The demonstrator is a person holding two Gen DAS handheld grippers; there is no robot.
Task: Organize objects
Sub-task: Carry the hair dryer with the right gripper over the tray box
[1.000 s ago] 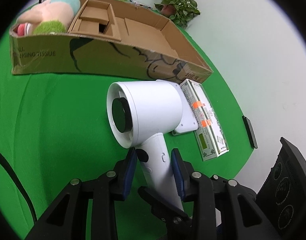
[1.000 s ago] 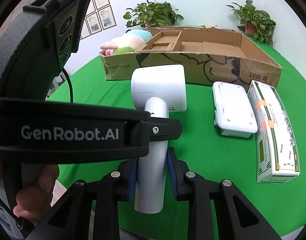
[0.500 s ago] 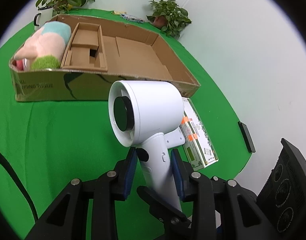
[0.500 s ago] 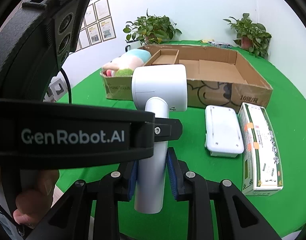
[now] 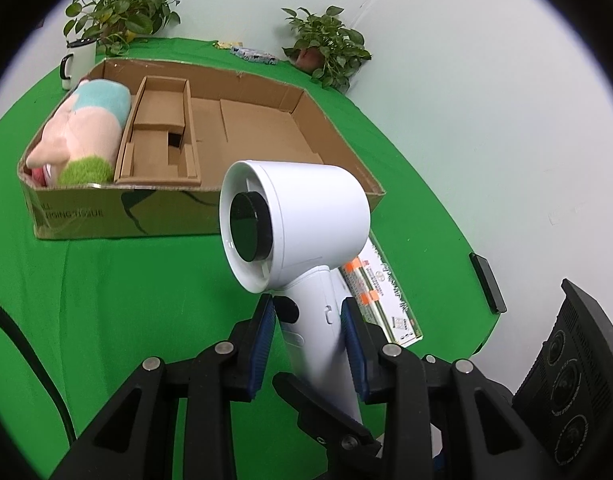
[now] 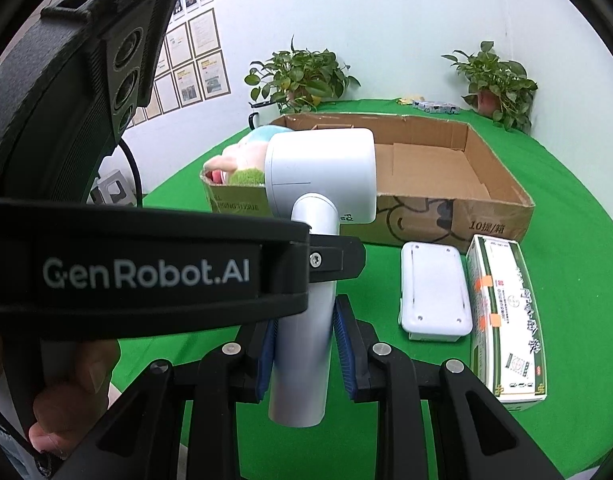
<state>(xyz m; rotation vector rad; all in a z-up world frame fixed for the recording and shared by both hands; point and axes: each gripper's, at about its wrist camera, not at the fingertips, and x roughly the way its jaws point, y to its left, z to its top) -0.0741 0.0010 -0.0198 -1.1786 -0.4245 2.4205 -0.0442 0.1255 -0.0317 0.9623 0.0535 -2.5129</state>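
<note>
A white hair dryer (image 5: 294, 220) is held upright above the green table, head up. My left gripper (image 5: 308, 340) is shut on its handle, and my right gripper (image 6: 304, 346) is shut on the same handle (image 6: 302, 344) lower down. The dryer's head (image 6: 322, 176) shows in the right wrist view in front of an open cardboard box (image 5: 262, 128). A plush toy (image 5: 82, 132) lies in the box's left end. A white flat case (image 6: 434, 292) and a green-and-white carton (image 6: 506, 320) lie on the table in front of the box.
The table is covered in green cloth (image 5: 106, 300). Two potted plants (image 5: 122, 16) (image 5: 326, 48) and a white mug (image 5: 80, 62) stand behind the box. A black phone-like slab (image 5: 488, 282) lies at the table's right edge. A black cable (image 5: 26, 356) runs at left.
Both grippers have lifted the hair dryer higher, so the box interior shows more and the case and carton lie lower in view. Both grips are unchanged.
</note>
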